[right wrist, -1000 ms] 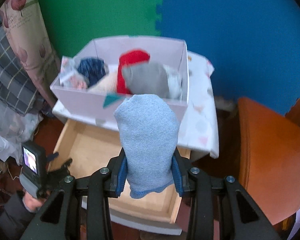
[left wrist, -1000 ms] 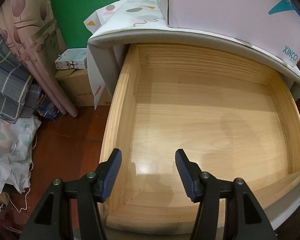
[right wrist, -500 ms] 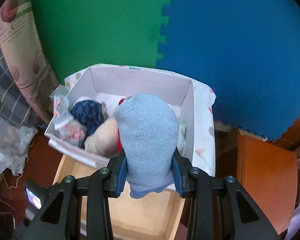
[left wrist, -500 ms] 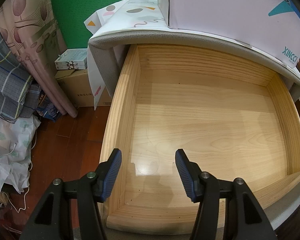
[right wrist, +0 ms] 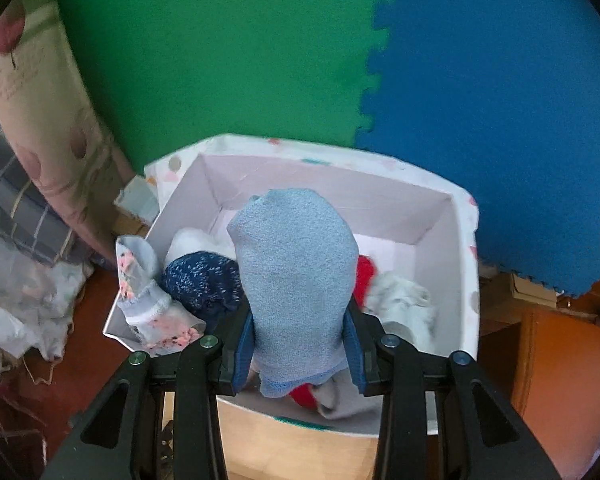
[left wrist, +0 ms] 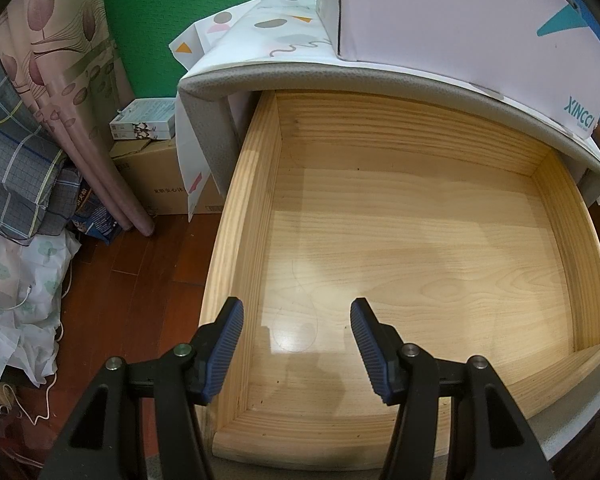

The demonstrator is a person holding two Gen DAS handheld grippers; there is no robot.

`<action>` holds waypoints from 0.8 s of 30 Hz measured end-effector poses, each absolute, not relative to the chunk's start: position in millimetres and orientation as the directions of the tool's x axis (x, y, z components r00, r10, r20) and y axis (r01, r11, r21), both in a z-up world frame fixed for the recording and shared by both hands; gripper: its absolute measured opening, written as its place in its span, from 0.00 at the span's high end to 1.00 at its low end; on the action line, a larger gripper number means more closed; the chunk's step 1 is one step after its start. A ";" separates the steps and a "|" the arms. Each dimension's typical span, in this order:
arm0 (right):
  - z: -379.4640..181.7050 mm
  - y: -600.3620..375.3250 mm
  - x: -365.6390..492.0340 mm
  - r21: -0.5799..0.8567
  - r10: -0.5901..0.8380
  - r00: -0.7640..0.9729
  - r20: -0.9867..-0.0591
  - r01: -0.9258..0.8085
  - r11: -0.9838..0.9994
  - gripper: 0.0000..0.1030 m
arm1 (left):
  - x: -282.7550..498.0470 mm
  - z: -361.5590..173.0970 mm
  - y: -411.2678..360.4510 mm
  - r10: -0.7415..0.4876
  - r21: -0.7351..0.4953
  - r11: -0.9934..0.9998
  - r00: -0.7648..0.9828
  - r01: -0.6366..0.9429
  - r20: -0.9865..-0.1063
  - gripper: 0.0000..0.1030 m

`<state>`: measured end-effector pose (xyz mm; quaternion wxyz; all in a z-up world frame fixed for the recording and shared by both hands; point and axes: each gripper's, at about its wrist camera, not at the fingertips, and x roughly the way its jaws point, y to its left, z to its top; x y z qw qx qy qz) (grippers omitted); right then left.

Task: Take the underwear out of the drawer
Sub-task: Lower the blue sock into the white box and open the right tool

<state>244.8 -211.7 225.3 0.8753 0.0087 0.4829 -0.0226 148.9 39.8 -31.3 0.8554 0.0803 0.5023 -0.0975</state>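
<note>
My right gripper (right wrist: pixel 299 350) is pinching a light blue underwear (right wrist: pixel 294 280) between its blue pads (right wrist: pixel 244 346); the cloth stands up from the jaws in a rounded bundle, and its hemmed edge hangs just below the pads. I hold it over the near part of a white box (right wrist: pixel 466 264) that sits on a patterned cloth on top of the cabinet. In the box I see a dark blue speckled piece (right wrist: pixel 200 280) left of my bundle, a pale floral piece (right wrist: pixel 140 280) draped over the box's left wall, a red piece (right wrist: pixel 365 276) and a white fluffy piece (right wrist: pixel 400 300) to the right. Whether my bundle touches the clothes beneath it, I cannot tell. A strip of the wooden drawer shows below the box's near wall.

My left gripper (left wrist: pixel 296 344) is spread wide with nothing between its pads (left wrist: pixel 224 352). It hangs over the near left corner of the wooden drawer (left wrist: pixel 240 208), which is pulled out from under the grey cabinet top (left wrist: pixel 284 74). The drawer floor shows bare wood and a glare spot just beyond the fingertips. The white box, marked XINCCI, stands on the cabinet top at the far right. On the floor to the left are a cardboard carton (left wrist: pixel 160 184) with small boxes on it, a rolled floral mat (left wrist: pixel 64 80), and folded plaid fabric (left wrist: pixel 16 168).
</note>
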 end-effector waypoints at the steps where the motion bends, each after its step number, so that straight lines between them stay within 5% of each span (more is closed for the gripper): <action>1: 219.4 -209.1 248.5 -0.017 -0.039 0.521 -0.853 0.047 0.999 0.65 | 149.0 -30.9 39.8 -0.086 0.039 0.968 0.477 0.246 -0.875 0.45; 15: 162.0 -211.9 268.3 -0.152 -0.188 0.493 -0.849 0.112 0.982 0.55 | 147.8 -29.1 40.0 -0.088 0.045 0.967 0.497 0.250 -0.863 0.45; 21: 183.7 -215.8 253.6 -0.115 -0.146 0.559 -0.816 0.091 0.989 0.34 | 146.9 -29.0 39.6 -0.089 0.044 0.967 0.497 0.250 -0.863 0.45; 24: 199.9 -217.2 241.4 -0.095 -0.136 0.592 -0.794 0.100 0.990 0.32 | 146.9 -29.0 39.6 -0.089 0.045 0.967 0.497 0.250 -0.863 0.45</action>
